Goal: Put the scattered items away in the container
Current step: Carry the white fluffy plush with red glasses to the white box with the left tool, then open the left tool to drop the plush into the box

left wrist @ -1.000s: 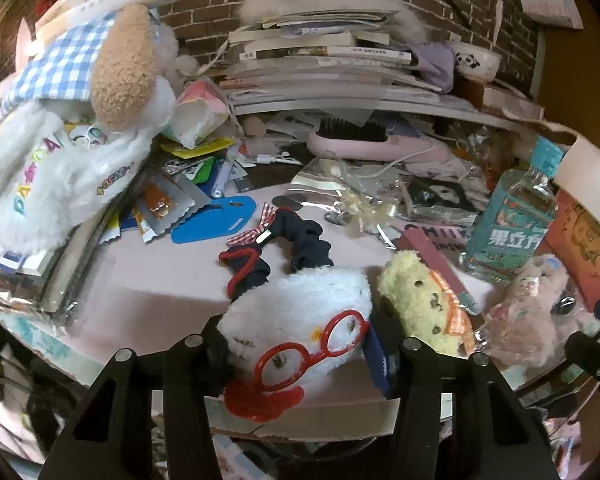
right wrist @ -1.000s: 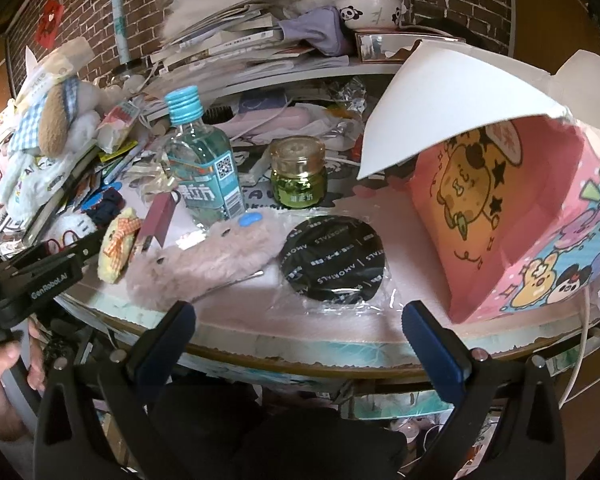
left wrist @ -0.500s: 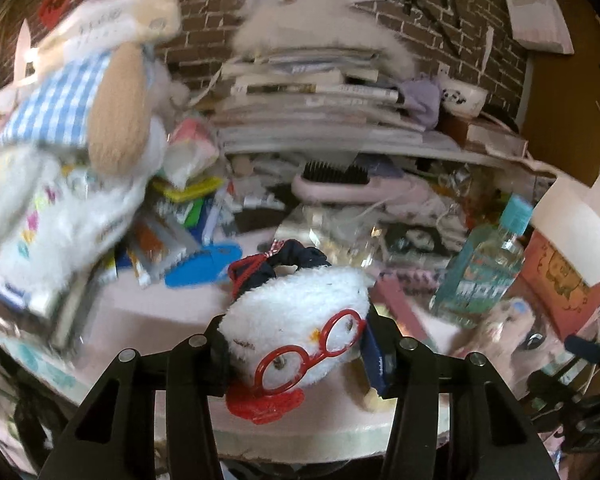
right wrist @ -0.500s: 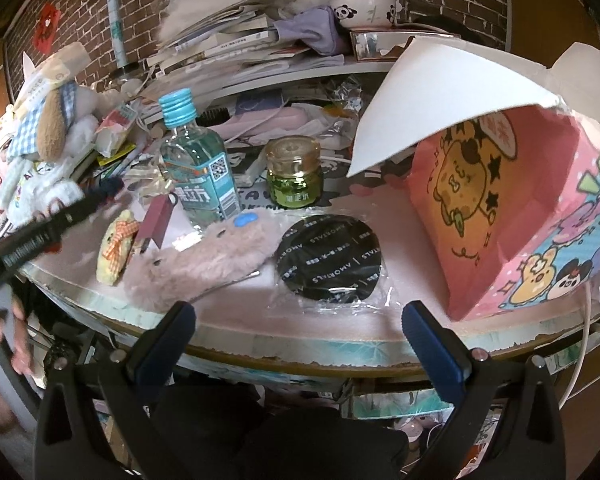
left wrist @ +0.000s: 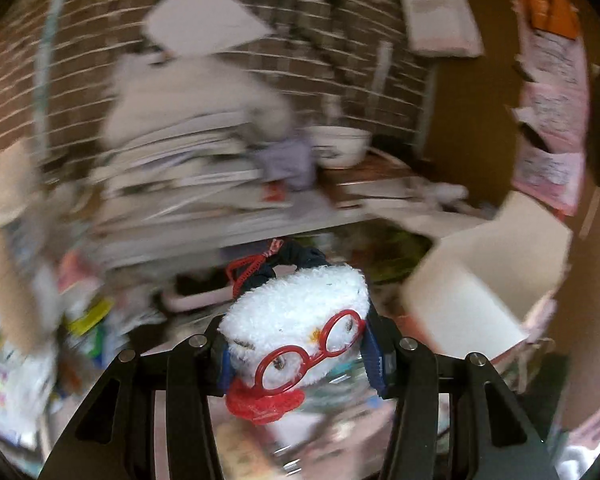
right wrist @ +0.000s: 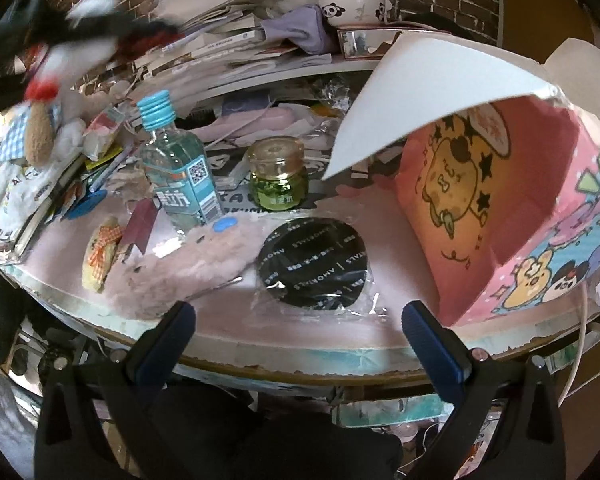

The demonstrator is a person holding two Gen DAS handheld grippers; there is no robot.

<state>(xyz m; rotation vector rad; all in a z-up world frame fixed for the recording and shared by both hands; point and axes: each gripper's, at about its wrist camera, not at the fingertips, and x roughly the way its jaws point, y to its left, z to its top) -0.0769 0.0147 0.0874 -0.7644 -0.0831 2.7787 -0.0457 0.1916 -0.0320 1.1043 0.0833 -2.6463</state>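
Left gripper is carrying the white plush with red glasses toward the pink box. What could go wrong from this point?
1. The left gripper clamps the white plush only by its soft sides; its dark scrunchie and red cord dangle and could snag.
2. The pink box has a white flap hanging over its opening, which may block the drop.
3. The view is motion-blurred, suggesting a fast swing above the upright bottle.

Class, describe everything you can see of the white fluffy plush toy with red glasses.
The white fluffy plush toy with red glasses is clamped between the left gripper's blue-padded fingers, lifted above the cluttered table. It has round red plastic glasses, a red felt piece beneath, and a red cord and dark scrunchie-like fabric behind. In the right wrist view it is a blur.
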